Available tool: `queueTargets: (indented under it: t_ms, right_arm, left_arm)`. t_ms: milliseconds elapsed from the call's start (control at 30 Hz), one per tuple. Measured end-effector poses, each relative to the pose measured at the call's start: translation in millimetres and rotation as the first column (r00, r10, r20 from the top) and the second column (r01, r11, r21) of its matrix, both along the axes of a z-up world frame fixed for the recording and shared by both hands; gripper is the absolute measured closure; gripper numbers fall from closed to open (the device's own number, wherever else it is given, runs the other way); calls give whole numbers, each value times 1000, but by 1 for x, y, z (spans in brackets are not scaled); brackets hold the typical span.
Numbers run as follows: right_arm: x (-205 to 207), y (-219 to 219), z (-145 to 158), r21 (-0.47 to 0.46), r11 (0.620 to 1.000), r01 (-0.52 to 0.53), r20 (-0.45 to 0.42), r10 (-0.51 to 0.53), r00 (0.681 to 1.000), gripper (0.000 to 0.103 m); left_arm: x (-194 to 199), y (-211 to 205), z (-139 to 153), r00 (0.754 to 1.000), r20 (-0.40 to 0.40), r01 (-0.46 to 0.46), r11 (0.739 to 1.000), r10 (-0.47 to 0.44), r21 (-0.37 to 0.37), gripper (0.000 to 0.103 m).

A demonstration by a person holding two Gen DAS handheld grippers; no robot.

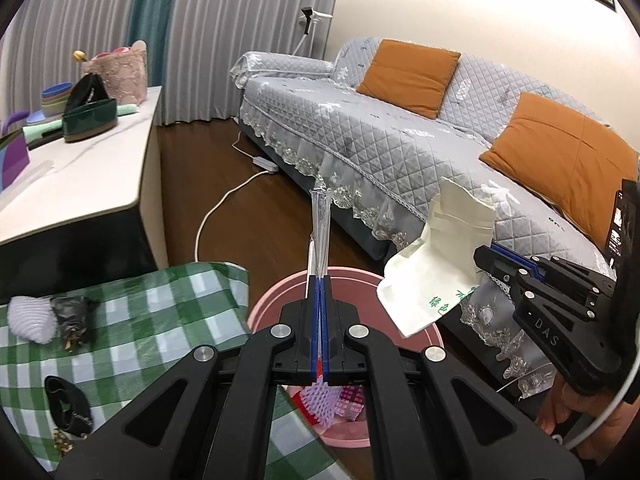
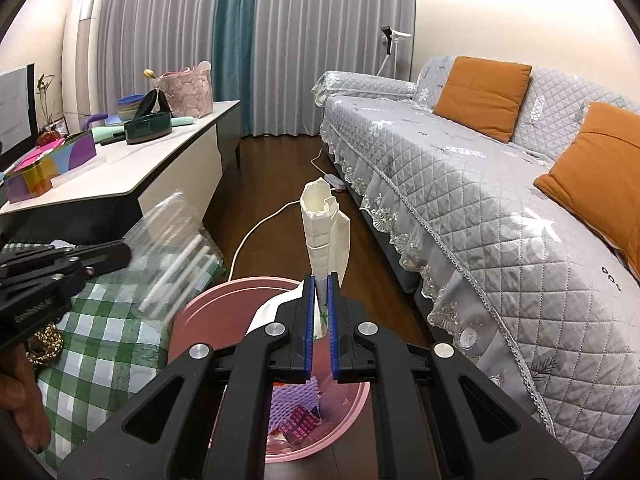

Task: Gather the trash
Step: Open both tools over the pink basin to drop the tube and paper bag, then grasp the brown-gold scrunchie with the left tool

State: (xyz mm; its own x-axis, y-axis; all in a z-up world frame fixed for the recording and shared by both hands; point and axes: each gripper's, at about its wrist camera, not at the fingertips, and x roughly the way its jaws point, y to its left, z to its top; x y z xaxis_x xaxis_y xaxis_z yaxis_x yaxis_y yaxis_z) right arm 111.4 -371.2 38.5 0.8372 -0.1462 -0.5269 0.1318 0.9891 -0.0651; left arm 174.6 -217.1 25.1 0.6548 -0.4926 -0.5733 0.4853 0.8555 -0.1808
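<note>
Your left claw (image 1: 319,280) is closed on a clear, crinkly plastic wrapper (image 1: 320,224) above the round pink plastic bin (image 2: 224,304); your right claw (image 2: 320,280) pinches a cream paper bag (image 2: 326,232) over that bin; both are light and limp, so edge grips suffice; the bin already holds purple foam netting (image 2: 294,400) and small printed scraps.

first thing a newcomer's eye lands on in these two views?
The pink bin on the floor between both grippers. Right gripper is shut on a cream paper bag above it; left gripper is shut on a clear plastic wrapper. Behind: grey sofa with orange cushions.
</note>
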Motion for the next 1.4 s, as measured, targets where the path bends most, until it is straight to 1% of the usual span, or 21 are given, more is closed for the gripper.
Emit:
queueTargets:
  t_ms: [67, 100, 133, 167, 233, 267, 300, 467, 633, 833, 967, 1000, 1067, 1133, 1233, 1300, 1333, 1367, 1400]
  right_arm:
    - [2, 1, -1, 0, 1000, -2, -6, 2, 1000, 96]
    - [3, 3, -2, -3, 1000, -4, -10, 4, 1000, 94]
    - [4, 3, -3, -7, 1000, -2, -12, 2, 1000, 93]
    - [5, 4, -3, -11, 1000, -2, -16, 2, 1000, 91]
    - [6, 5, -4, -12, 1000, 3, -19, -3, 1000, 76]
    - [5, 5, -4, -12, 1000, 7, -17, -8, 1000, 64]
    - [4, 5, -3, -15, 1000, 16, -12, -16, 1000, 55]
    - [2, 8, 1, 1, 1000, 15, -1, -15, 1000, 55]
    - [-3, 22, 12, 27, 999, -20, 25, 19, 1000, 55]
    - [-10, 52, 23, 57, 994, -98, 55, 95, 994, 55]
    - [-17, 77, 31, 65, 985, -160, 77, 155, 985, 55]
    - [-18, 83, 32, 64, 983, -174, 80, 169, 982, 55]
    - [-20, 94, 32, 59, 978, -201, 84, 195, 977, 55]
    - [-21, 106, 30, 55, 971, -233, 82, 228, 970, 55]
    - [-18, 124, 26, 58, 959, -277, 69, 273, 960, 55]
    - [-16, 133, 23, 70, 952, -298, 61, 294, 954, 55]
    - [-15, 138, 21, 75, 949, -308, 58, 304, 951, 55]
    - [-13, 142, 21, 79, 946, -315, 55, 311, 949, 55]
    - [-11, 147, 19, 84, 942, -325, 50, 322, 946, 55]
  left_arm:
    - [1, -4, -2, 1000, -4, 16, 1000, -16, -4, 102]
    - [2, -6, -2, 999, -10, 30, 1000, -30, -6, 102]
    - [4, -8, -3, 999, -15, 34, 999, -34, -2, 99]
    - [5, -9, -5, 999, -25, 37, 999, -37, 2, 91]
    - [5, -7, -5, 999, -27, 28, 1000, -28, -1, 84]
    - [4, -4, -5, 999, -29, 23, 1000, -23, -5, 84]
    - [3, -1, -6, 999, -31, 21, 1000, -21, -7, 84]
    - [-9, 20, -1, 1000, -27, -6, 1000, 6, -2, 84]
    - [-33, 51, 3, 999, -23, -44, 999, 44, 11, 84]
    - [-67, 105, 12, 994, 0, -113, 993, 113, 40, 84]
    - [-83, 151, 15, 982, 4, -188, 981, 188, 46, 84]
    - [-87, 165, 15, 976, 1, -220, 975, 220, 41, 84]
    - [-93, 185, 11, 963, 1, -271, 962, 271, 38, 84]
    - [-97, 203, 1, 947, 0, -320, 946, 320, 53, 84]
    - [-95, 220, -20, 931, -44, -360, 931, 363, 61, 84]
    - [-91, 224, -34, 924, -63, -373, 925, 378, 78, 78]
    - [-90, 226, -42, 921, -79, -376, 924, 381, 77, 69]
    - [-88, 228, -49, 921, -97, -370, 926, 376, 75, 64]
    - [-89, 229, -54, 922, -107, -364, 928, 371, 80, 63]
